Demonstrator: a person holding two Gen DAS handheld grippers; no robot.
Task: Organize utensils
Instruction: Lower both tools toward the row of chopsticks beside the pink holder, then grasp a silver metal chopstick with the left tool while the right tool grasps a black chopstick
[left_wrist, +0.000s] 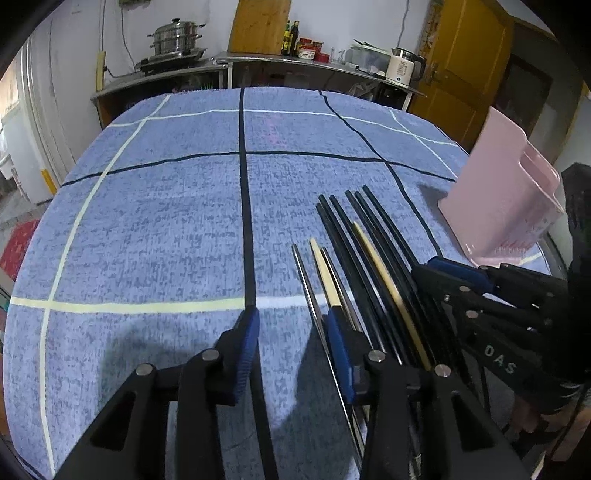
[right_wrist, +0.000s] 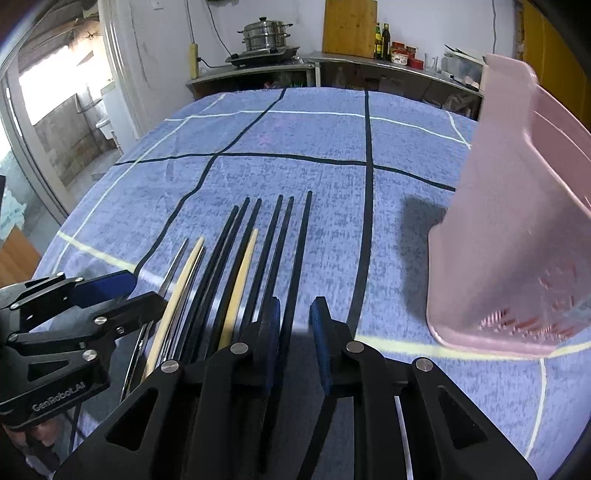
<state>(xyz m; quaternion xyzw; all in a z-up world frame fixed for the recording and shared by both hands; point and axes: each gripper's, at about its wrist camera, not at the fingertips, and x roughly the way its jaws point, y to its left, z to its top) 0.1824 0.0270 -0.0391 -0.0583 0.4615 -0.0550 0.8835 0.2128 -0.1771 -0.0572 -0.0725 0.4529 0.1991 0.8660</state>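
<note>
Several chopsticks lie side by side on the blue checked cloth: black ones, two pale wooden ones and steel ones. My right gripper is open over their near ends, and the rightmost black chopstick runs into the gap without either pad pressing it. My left gripper is open too, low over the cloth, with a steel chopstick passing just inside its right pad. Each gripper shows in the other's view: the right gripper and the left gripper.
A pink plastic utensil holder stands on the cloth right of the chopsticks, close to the table's right edge. Beyond the table a counter carries a steel steamer pot, bottles and a kettle. A sleeve shows at far right.
</note>
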